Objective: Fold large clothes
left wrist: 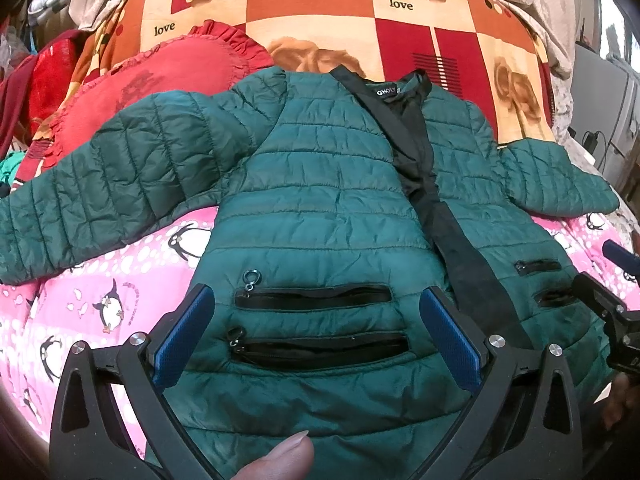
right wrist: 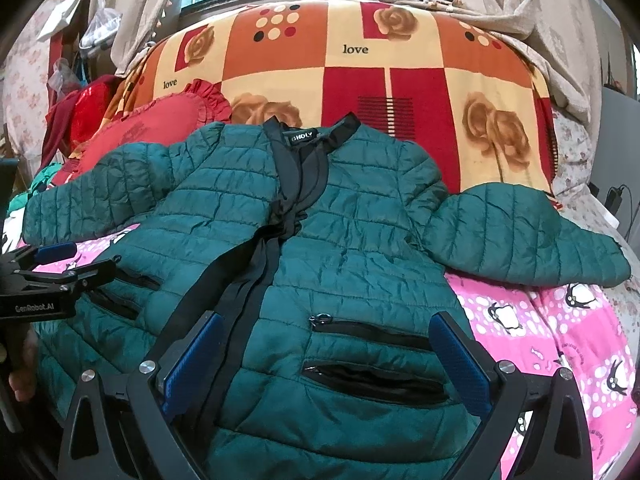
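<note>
We see the green quilted jacket (left wrist: 320, 184) spread face-up on the pink penguin blanket (left wrist: 100, 288). Our left gripper (left wrist: 316, 312) and right gripper (right wrist: 326, 340) both hover spread wide above its zip pockets, gripping nothing.

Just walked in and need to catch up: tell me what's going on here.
A person holds a gripper in each hand over a green puffer jacket spread front-up on a pink penguin blanket. The left gripper and right gripper are both open, poised over the jacket's lower pockets, gripping nothing. Both sleeves lie spread outward, so no fold has been made yet.
</note>
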